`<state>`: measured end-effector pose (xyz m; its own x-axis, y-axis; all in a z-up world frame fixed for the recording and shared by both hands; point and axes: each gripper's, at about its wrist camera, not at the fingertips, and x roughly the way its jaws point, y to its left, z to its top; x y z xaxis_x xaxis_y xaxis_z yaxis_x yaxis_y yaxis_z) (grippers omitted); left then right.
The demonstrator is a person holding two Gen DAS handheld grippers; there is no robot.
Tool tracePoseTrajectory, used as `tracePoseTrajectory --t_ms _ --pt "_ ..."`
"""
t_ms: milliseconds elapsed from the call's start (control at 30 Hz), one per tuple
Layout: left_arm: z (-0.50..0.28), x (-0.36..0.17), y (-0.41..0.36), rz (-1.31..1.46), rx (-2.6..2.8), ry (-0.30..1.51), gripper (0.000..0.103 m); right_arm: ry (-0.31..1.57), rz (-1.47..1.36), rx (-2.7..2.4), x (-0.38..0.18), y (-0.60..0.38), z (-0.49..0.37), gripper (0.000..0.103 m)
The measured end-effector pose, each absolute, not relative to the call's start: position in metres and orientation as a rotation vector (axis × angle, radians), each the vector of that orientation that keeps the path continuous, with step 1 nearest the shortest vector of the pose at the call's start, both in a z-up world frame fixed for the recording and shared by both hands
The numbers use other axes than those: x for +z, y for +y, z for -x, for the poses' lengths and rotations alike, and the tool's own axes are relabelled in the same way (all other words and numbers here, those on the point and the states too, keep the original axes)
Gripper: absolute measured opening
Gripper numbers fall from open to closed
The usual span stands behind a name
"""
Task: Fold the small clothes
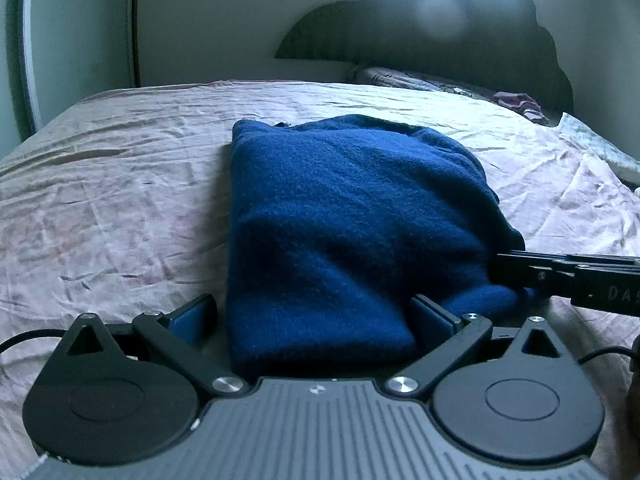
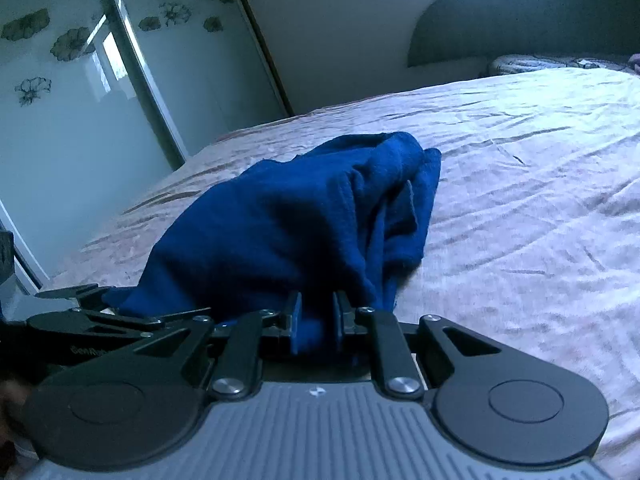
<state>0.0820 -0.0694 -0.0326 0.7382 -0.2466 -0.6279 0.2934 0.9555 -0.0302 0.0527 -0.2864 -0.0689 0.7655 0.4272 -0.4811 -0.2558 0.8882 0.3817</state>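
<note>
A dark blue knit garment [image 1: 344, 220] lies folded in a thick rectangle on the pink bedsheet [image 1: 112, 200]. My left gripper [image 1: 316, 316] is open, its jaws wide on either side of the garment's near edge. My right gripper [image 2: 316, 320] is shut on the blue garment [image 2: 300, 220], pinching a bunch of its near right edge between blue pads. The right gripper also shows in the left wrist view [image 1: 560, 276], reaching in from the right at the garment's side. The left gripper's arm [image 2: 100, 312] shows at the left of the right wrist view.
A dark headboard [image 1: 440, 20] and a patterned pillow [image 1: 408, 78] lie at the far end of the bed. A maroon cloth [image 1: 516, 102] and a pale cloth [image 1: 600, 148] lie at the far right. A glass wardrobe door with flower prints [image 2: 80, 80] stands left.
</note>
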Motion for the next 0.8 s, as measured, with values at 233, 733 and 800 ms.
tracePoseTrajectory --t_ms 233,733,800 --pt "-0.084 -0.012 -0.051 -0.016 -0.333 0.619 0.094 0.563 -0.452 0.389 -0.065 -0.309 -0.049 0.023" --pt "-0.18 -0.026 -0.009 0.408 -0.484 0.789 0.098 0.671 -0.656 0.486 -0.076 -0.341 -0.136 0.09" --pt "-0.186 -0.029 -0.008 0.445 -0.509 0.783 0.098 0.686 -0.667 0.537 -0.078 -0.333 -0.147 0.09"
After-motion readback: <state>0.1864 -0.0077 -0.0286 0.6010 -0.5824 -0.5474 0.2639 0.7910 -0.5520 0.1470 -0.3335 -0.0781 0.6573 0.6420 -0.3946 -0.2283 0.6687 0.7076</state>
